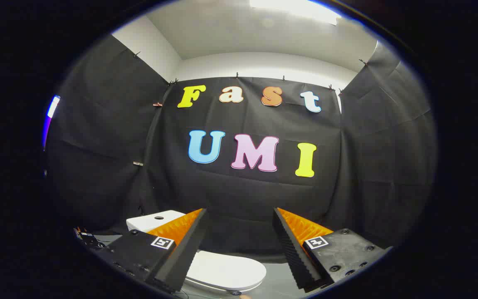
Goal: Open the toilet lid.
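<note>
A white toilet stands low ahead, below the fingers. Its lid point(226, 270) lies flat and closed, showing between the two fingers and partly hidden behind the left one. The white tank point(152, 220) with a round flush button on top rises behind the left finger. My gripper point(239, 216) hangs above and short of the toilet, open wide, with nothing between its fingers. The lid's front edge sits under the gap between the fingers.
Black cloth walls close in the booth at the back and on both sides. A grey floor point(278, 278) shows to the right of the toilet. A small dark device with wires point(87, 240) sits to the left of the tank.
</note>
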Demonstrator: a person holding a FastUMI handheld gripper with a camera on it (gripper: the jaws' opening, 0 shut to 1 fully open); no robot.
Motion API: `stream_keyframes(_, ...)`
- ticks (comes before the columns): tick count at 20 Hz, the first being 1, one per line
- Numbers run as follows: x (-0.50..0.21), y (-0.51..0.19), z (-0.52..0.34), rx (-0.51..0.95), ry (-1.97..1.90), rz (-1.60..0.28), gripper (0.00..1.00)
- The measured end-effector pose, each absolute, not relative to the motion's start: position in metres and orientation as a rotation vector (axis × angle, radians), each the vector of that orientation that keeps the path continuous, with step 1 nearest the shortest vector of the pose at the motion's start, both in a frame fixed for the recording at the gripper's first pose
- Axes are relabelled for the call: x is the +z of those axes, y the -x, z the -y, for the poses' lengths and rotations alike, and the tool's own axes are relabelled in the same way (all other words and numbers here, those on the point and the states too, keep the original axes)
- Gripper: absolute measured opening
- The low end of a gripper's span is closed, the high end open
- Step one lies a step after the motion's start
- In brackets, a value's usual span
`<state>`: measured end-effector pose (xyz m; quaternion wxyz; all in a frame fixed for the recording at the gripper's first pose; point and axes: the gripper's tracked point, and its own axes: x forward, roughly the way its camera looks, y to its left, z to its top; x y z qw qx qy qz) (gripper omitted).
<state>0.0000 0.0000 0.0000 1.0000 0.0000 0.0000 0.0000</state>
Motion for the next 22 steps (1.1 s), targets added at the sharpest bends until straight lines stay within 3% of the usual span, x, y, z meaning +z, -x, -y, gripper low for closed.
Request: stream_keyframes(22,0.0007,0.0006,-0.0017,0.004,0.03,0.009,0.98)
